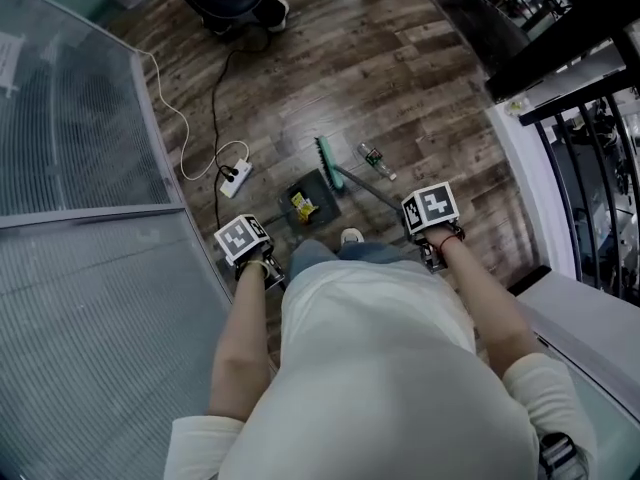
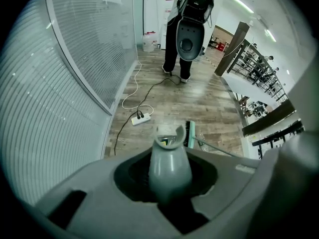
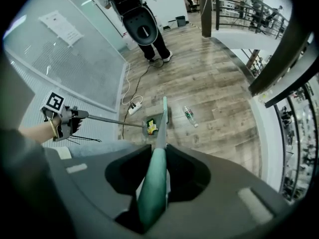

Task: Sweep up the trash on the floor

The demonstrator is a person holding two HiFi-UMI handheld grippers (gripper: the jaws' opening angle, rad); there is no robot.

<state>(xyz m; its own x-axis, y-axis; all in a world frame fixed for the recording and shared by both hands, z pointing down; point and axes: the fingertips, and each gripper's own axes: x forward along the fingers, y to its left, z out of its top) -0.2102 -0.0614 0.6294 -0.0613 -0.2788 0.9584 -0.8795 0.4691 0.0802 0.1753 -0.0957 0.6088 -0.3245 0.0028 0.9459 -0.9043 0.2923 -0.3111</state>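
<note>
My left gripper is shut on the grey dustpan handle, which runs down to the dark dustpan on the wood floor. A yellow wrapper lies inside the pan. My right gripper is shut on the green broom handle. The green broom head rests on the floor at the pan's far right corner. A clear plastic bottle with a green label lies on the floor just right of the broom head, also seen as the bottle in the right gripper view.
A white power strip with a white cable and a black cable lies left of the pan. A ribbed glass wall runs along the left. A person stands further down the floor. A black railing and a white ledge border the right.
</note>
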